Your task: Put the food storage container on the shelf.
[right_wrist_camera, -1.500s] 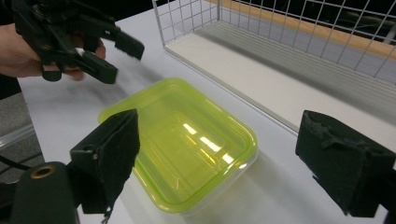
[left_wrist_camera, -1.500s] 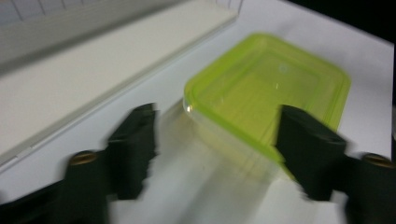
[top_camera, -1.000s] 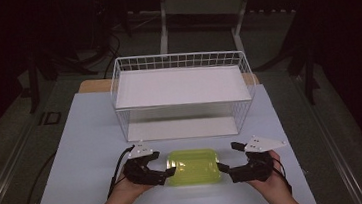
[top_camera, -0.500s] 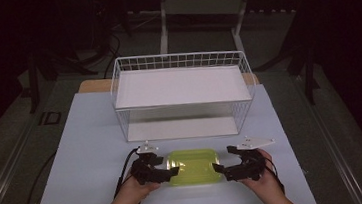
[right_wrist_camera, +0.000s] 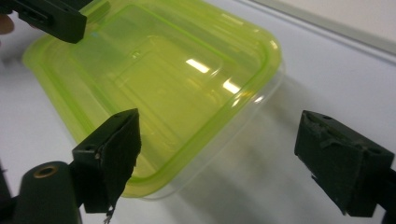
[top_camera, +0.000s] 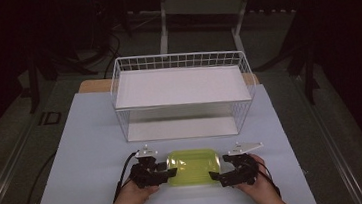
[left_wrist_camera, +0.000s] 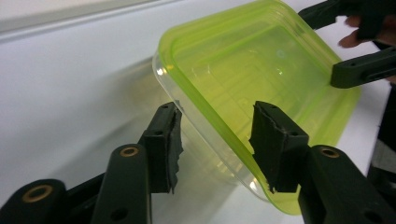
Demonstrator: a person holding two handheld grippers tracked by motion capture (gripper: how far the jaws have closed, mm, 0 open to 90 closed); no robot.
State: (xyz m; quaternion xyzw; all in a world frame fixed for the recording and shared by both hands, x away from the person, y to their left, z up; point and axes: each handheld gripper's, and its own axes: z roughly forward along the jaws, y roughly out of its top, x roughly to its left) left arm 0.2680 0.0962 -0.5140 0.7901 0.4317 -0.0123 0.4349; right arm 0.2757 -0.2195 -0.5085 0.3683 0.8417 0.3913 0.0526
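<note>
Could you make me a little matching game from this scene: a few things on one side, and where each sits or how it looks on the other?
Things:
1. box
2. basket
3. left gripper
4. right gripper

Descriptions:
A. white wire, at the table's far side
B. jaws wide open at the box's corner
C. yellow-green lid, between both grippers
D. jaws astride the box's rim

Pairs: 1-C, 2-A, 3-D, 4-B

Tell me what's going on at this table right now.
A person holds a tool in each hand at the two ends of a yellow-green lidded plastic container lying on the white table, in front of a white wire basket. The left tool straddles the container's rim, and its jaws have just been closing, though the pads don't look pressed yet. The right tool stands wide open at the other end.
</note>
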